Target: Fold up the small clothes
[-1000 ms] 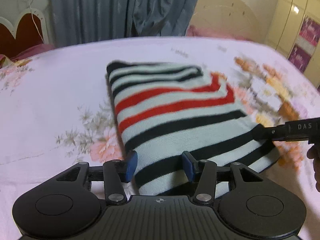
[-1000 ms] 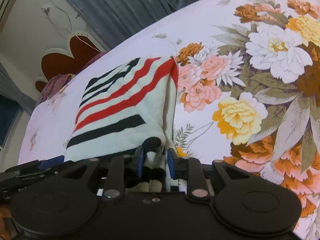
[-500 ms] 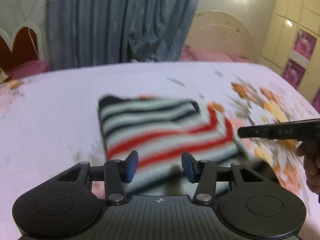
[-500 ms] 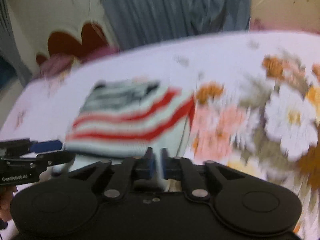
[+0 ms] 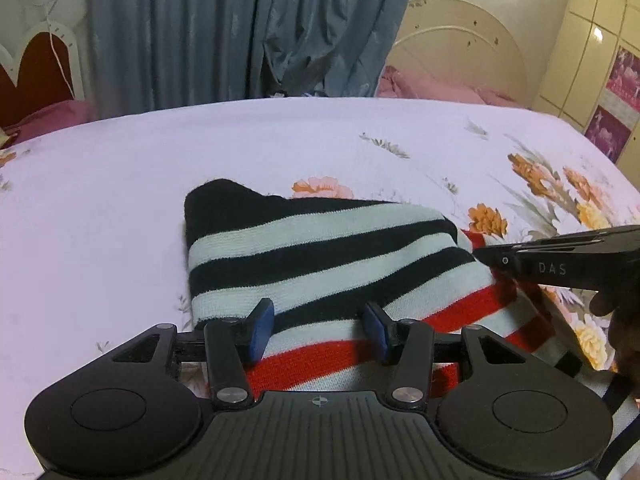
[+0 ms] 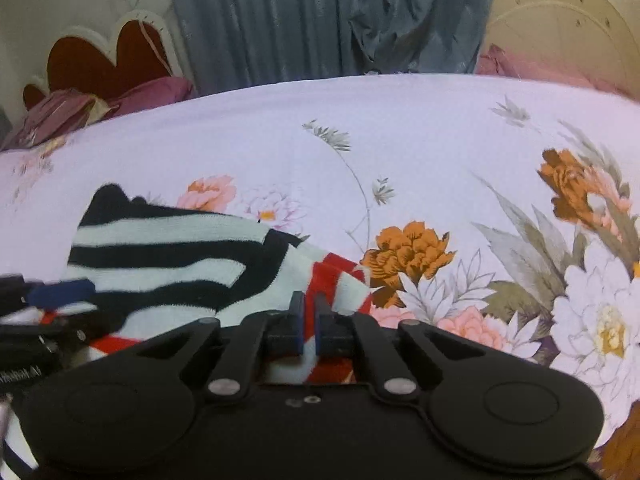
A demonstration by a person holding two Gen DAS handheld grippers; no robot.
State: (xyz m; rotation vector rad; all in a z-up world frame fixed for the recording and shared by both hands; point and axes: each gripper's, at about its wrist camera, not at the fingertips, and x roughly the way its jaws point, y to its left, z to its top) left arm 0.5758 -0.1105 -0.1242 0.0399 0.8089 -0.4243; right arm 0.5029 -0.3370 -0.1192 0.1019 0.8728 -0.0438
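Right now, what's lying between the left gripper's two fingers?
The striped garment: in the left wrist view its fabric fills the gap of the left gripper, though the pads look apart from it.

Both fisheye cameras are looking forward and downward from just behind their hand-held grippers, sitting close over the floral pink bed sheet (image 5: 120,208). They are sharing the striped black, white and red knitted garment (image 5: 320,248) (image 6: 168,256) and the grey-blue curtain (image 6: 320,16) behind.
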